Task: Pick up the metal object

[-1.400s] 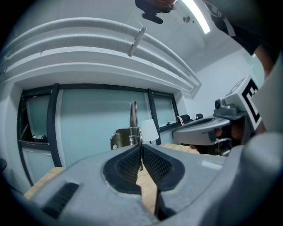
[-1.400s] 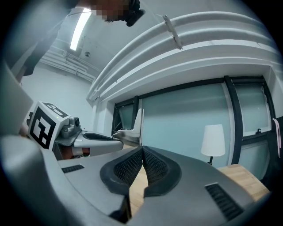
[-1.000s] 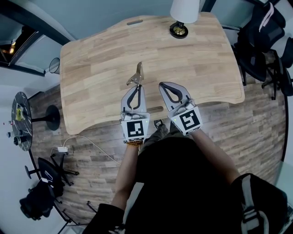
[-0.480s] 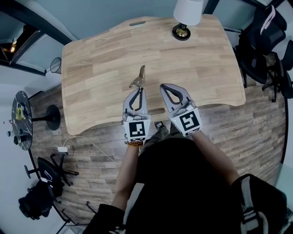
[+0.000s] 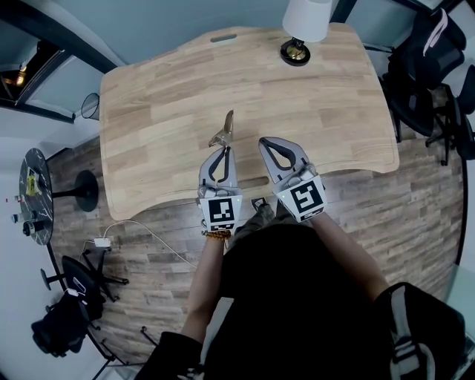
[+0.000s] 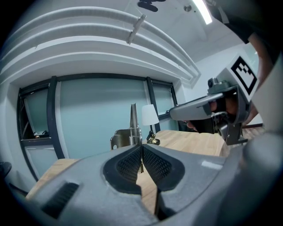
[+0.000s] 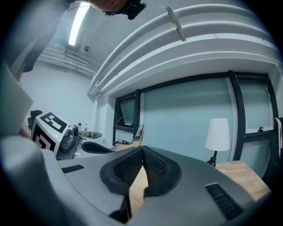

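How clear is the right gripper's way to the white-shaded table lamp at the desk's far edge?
Probably yes: only bare wooden desk lies between the right gripper and the white-shaded table lamp; its jaws are shut, empty.

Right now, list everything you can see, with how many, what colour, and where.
Table: one, light wood, centre.
Lamp: one, white shade, table's far edge.
Metal tool: one, silver, over the table, held by the left hand-held gripper.
Chairs: several, black, right of the table and lower left.
Side table: one, dark, round, far left.
Charger cable: one, white, floor at left.
Left hand-held gripper: grey, shut on the metal tool.
Right hand-held gripper: grey, shut, empty.
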A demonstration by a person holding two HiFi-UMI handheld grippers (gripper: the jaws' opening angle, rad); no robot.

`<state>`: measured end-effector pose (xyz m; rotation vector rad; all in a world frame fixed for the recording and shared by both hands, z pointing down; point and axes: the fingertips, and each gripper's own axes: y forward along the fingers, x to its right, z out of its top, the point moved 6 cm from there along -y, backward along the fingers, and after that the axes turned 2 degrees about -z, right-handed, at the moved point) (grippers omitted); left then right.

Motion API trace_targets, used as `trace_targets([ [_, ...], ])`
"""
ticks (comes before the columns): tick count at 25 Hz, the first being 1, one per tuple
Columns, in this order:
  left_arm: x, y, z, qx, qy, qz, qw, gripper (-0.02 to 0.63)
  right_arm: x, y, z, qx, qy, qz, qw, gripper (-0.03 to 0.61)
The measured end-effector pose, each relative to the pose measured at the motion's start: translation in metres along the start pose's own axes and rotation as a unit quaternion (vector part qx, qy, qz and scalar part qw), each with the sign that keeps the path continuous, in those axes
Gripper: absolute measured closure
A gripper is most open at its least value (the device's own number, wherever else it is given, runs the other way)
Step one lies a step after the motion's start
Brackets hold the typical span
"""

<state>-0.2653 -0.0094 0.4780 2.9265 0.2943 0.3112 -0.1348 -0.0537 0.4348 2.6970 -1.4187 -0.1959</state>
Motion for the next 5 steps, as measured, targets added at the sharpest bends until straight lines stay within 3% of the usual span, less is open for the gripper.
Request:
trace_targets([
  [5, -0.003, -0.008, -0.023, -0.027, -0.004, -0.003, 0.9996, 0.593, 0.001, 0.003, 0.000, -0.002, -0.001, 0.001, 1.000, 0.574],
])
